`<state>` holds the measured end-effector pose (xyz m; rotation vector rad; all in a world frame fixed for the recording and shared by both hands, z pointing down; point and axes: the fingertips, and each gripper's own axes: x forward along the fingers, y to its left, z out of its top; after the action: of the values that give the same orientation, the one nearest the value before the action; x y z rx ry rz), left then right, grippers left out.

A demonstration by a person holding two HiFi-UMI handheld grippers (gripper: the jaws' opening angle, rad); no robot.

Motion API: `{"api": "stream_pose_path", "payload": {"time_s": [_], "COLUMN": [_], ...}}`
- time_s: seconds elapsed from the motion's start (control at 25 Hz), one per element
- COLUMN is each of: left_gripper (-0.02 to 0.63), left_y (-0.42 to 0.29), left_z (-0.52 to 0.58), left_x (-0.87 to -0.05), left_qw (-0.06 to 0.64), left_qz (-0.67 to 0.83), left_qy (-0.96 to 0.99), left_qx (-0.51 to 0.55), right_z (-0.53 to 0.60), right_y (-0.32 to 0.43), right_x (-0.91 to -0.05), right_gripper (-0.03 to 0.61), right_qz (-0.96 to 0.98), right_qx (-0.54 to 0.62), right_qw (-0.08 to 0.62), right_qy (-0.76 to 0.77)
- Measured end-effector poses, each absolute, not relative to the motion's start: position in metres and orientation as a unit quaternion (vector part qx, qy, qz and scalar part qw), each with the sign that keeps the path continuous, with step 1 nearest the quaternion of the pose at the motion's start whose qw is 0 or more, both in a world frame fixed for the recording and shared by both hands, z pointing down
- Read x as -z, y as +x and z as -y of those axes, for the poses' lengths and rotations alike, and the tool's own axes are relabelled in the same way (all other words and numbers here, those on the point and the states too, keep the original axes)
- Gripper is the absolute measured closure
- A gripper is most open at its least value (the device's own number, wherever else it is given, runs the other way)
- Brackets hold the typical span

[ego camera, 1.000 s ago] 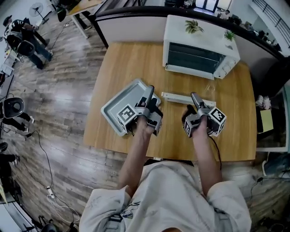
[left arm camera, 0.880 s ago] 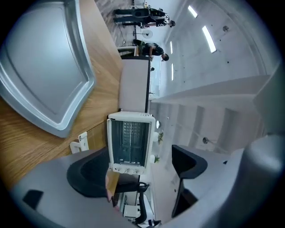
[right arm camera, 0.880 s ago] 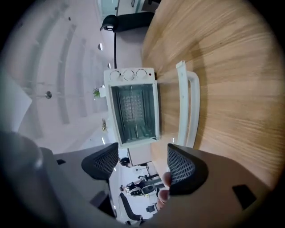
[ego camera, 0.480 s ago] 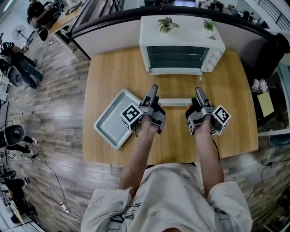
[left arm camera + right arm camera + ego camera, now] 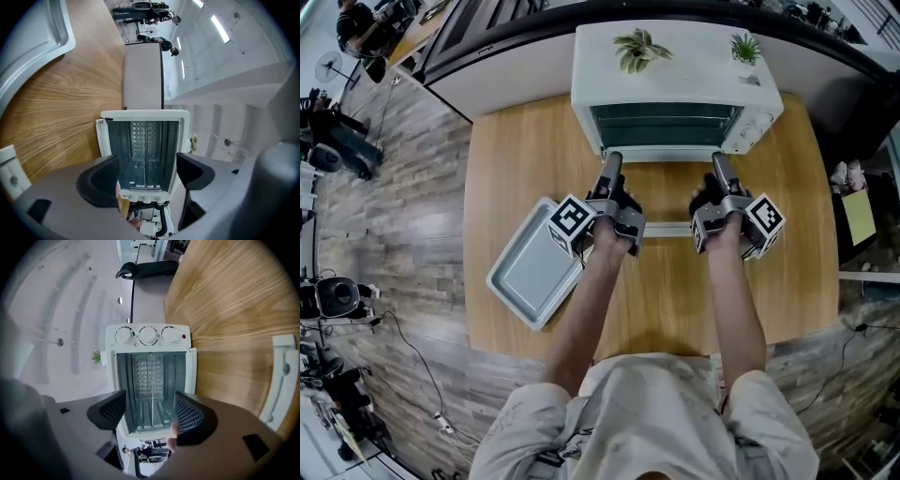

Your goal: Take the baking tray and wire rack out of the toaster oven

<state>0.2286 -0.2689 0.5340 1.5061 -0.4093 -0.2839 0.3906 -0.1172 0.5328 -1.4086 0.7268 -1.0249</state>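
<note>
Both claws pointed into the open toaster oven [image 5: 675, 56], their tips just short of its mouth, above the dropped door [image 5: 661, 228]. The left claw [image 5: 612, 159] and right claw [image 5: 717, 161] each stood spread with nothing pinched, though their jaws had just been closing a little. The wire rack [image 5: 151, 376] sat inside the oven, straight ahead of both claws and untouched. The baking tray [image 5: 520, 281] lay on the table [image 5: 506, 159], left of the left claw and behind its tips.

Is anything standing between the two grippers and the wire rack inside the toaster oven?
Nothing visible. The toaster oven has its door folded down, and the wire rack shows in the open cavity ahead of the left gripper and right gripper. Both jaws, just closing slightly, are empty.
</note>
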Motion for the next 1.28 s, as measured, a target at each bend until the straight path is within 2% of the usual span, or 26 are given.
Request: {"api": "stream_pose_path", "payload": {"time_s": [0.24, 0.36, 0.48, 0.68, 0.84, 1.12, 1.28], "left_gripper": [0.216, 0.285, 0.301, 0.364, 0.376, 0.451, 0.594], "left_y": [0.274, 0.289, 0.303, 0.313, 0.325, 0.341, 0.343], "left_z": [0.303, 0.319, 0.331, 0.351, 0.357, 0.364, 0.366], "left_x": [-0.538, -0.545, -0.550, -0.554, -0.556, -0.557, -0.543], "left_qw": [0.690, 0.690, 0.682, 0.671, 0.676, 0.658, 0.628], "left_qz": [0.182, 0.192, 0.195, 0.210, 0.208, 0.218, 0.230], "left_qy": [0.689, 0.685, 0.688, 0.689, 0.684, 0.697, 0.719], "left_qx": [0.125, 0.138, 0.152, 0.174, 0.178, 0.182, 0.191], "right_z": [0.156, 0.177, 0.192, 0.212, 0.220, 0.224, 0.226], "right_y": [0.436, 0.451, 0.464, 0.480, 0.488, 0.495, 0.497], "right_x": [-0.539, -0.550, -0.559, -0.559, -0.559, -0.560, -0.548], "right_gripper": [0.253, 0.259, 0.267, 0.305, 0.333, 0.443, 0.552], "right_qz": [-0.313, -0.315, -0.312, -0.318, -0.319, -0.321, -0.333], "right_qx": [0.431, 0.434, 0.432, 0.420, 0.419, 0.415, 0.398], "right_qw": [0.588, 0.588, 0.599, 0.605, 0.604, 0.600, 0.582], "right_qy": [-0.608, -0.606, -0.598, -0.597, -0.599, -0.604, -0.626]}}
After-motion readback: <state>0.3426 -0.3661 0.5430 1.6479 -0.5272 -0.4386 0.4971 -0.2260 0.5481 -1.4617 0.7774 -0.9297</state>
